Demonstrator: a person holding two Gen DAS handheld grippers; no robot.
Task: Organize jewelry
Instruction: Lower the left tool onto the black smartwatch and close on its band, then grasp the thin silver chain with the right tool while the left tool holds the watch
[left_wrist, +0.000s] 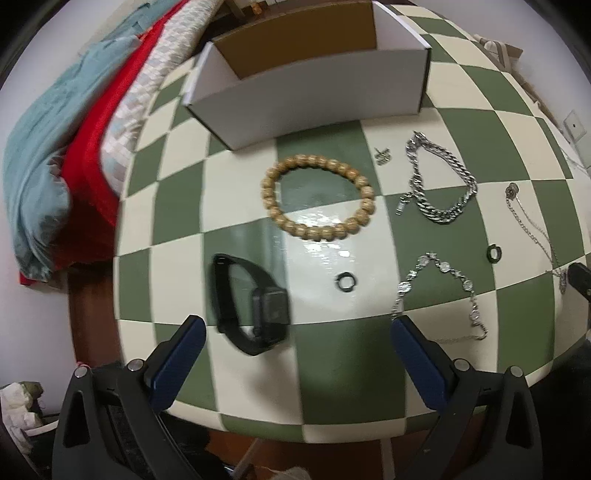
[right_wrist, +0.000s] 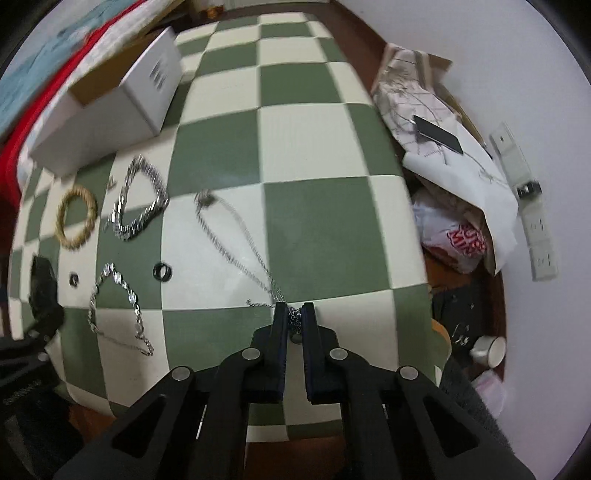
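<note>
My left gripper (left_wrist: 295, 325) is open and empty above the checkered table, with a black smartwatch (left_wrist: 255, 306) lying between its fingers, nearer the left one. Beyond it lie a wooden bead bracelet (left_wrist: 317, 194), a black ring (left_wrist: 345, 282), a thick silver chain (left_wrist: 439, 181), a silver medallion bracelet (left_wrist: 439, 291), a second black ring (left_wrist: 494, 254) and a small charm (left_wrist: 382, 155). My right gripper (right_wrist: 294, 314) is shut on the near end of a thin silver necklace (right_wrist: 229, 236), which trails away across the table. An open white box (left_wrist: 310, 85) stands at the back.
Folded red and blue cloths (left_wrist: 74, 155) lie left of the table. To the right of the table are a phone (right_wrist: 437, 134) on patterned paper, plastic bags (right_wrist: 454, 236), a power strip (right_wrist: 524, 199) and a cup (right_wrist: 487, 350).
</note>
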